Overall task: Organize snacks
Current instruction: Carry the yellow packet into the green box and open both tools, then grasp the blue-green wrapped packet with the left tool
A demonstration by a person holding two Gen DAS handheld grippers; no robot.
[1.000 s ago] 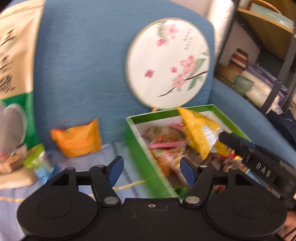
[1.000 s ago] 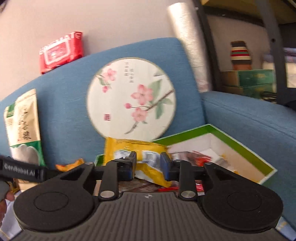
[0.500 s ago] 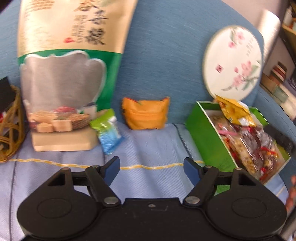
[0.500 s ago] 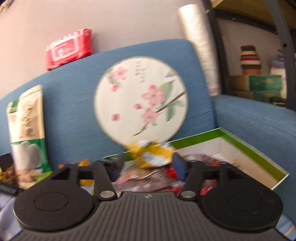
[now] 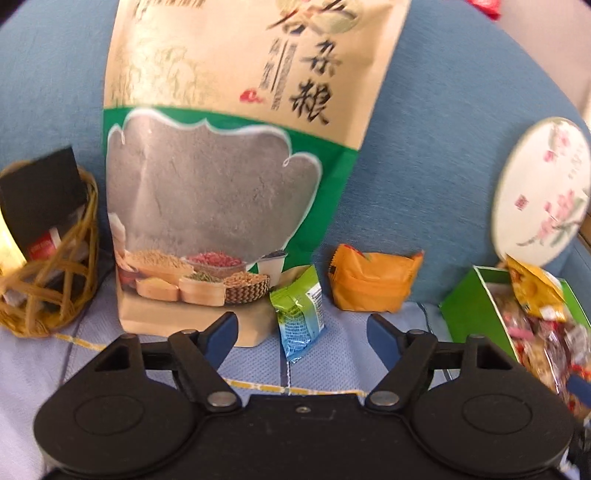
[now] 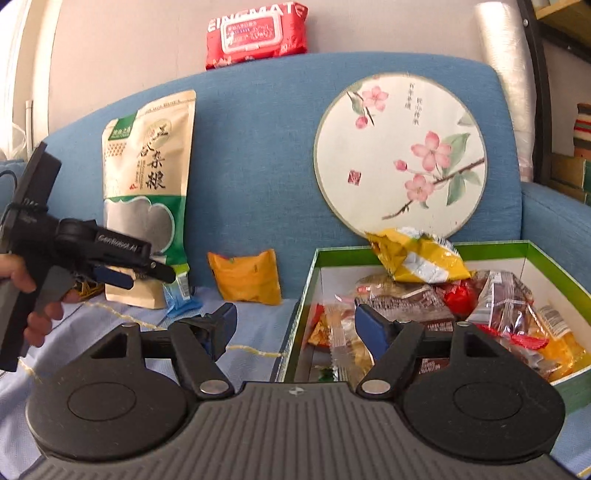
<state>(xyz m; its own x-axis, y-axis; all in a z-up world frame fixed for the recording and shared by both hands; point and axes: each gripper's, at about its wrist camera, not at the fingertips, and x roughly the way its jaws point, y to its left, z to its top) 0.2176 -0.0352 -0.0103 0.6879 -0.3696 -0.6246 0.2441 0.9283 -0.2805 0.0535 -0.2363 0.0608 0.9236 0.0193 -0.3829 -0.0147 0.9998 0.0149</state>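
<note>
A green box (image 6: 491, 250) (image 5: 466, 302) full of wrapped snacks stands on the blue sofa, with a yellow packet (image 6: 415, 254) (image 5: 532, 291) lying on top at its back. My right gripper (image 6: 293, 326) hangs open over the box's left wall, nothing between its fingers. My left gripper (image 5: 301, 332) (image 6: 140, 271) is open too, pointing at a small green-and-blue packet (image 5: 297, 314) (image 6: 179, 290) that leans against a tall grain bag (image 5: 236, 155) (image 6: 147, 192). An orange packet (image 5: 373, 282) (image 6: 243, 277) rests against the backrest to the right of it.
A round flower-painted fan (image 6: 400, 162) (image 5: 543, 192) leans on the backrest behind the box. A wicker basket (image 5: 48, 280) sits left of the grain bag. A red wipes pack (image 6: 256, 33) lies on the sofa's top. Shelves (image 6: 569, 110) stand at the right.
My right gripper opened and let the yellow packet drop onto the box, then drew back. My left gripper swung left from the box toward the grain bag and small packets.
</note>
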